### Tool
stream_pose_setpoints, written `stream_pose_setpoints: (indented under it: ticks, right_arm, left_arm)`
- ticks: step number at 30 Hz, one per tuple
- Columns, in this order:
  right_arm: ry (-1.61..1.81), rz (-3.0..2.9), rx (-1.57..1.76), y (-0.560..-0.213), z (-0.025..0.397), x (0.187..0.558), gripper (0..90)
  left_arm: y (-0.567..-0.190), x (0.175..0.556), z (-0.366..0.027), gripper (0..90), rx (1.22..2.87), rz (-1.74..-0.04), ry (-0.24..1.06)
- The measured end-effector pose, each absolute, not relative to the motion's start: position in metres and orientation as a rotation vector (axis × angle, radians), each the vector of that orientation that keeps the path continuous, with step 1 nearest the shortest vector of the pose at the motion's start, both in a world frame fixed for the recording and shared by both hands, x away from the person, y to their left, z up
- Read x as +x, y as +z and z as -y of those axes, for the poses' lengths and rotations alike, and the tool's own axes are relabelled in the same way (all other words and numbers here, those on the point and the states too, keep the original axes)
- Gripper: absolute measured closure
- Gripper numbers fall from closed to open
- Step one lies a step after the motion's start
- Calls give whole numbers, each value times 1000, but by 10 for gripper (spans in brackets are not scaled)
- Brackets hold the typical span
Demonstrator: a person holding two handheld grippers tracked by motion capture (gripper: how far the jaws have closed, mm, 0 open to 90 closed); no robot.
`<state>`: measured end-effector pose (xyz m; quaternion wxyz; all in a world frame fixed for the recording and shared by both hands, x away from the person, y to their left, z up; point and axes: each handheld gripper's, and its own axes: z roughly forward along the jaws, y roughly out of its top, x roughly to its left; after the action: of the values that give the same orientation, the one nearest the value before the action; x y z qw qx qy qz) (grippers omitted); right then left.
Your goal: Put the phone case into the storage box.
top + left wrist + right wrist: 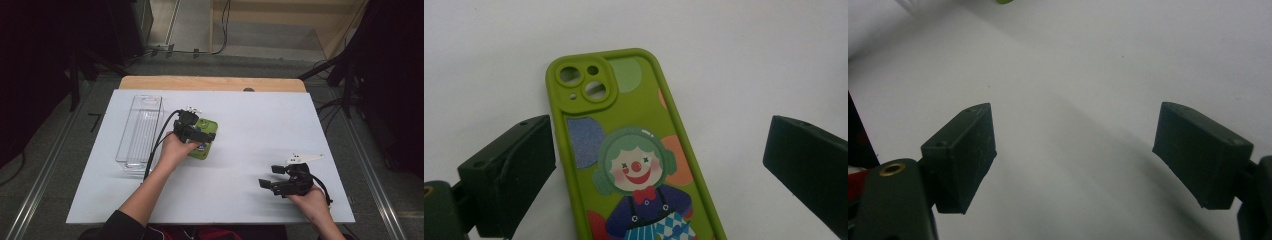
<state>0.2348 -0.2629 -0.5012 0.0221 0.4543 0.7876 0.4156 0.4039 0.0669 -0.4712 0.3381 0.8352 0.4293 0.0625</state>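
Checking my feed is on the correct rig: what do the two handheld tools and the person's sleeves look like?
Both tools are black. The left tool trails a black cable toward the person. The right tool carries a pale three-cornered plate on top. Its blocky black jaws stand wide apart, with a brass eyelet beside one. A dark sleeve is pushed up the left arm.

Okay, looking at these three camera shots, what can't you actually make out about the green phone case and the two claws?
- Phone case: its lower end is cut off by the bottom edge of the left gripper view; in the high view the left claw and hand cover most of it.
- Whether the left claw touches the case: cannot tell; its jaws stand open either side.
- Clear bin: any contents too small to tell.
- Right claw: open over bare table; green blur at the top edge unidentifiable.
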Motion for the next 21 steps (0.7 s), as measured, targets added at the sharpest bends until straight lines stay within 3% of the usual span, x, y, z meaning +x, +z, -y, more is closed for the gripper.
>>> stream_pose_setpoints:
  ticks: [21]
  right_arm:
    - [1282,-2441,1414,-501,263,235,153]
  left_arm:
    - [-494,399,-62,8,2183,-1162,220]
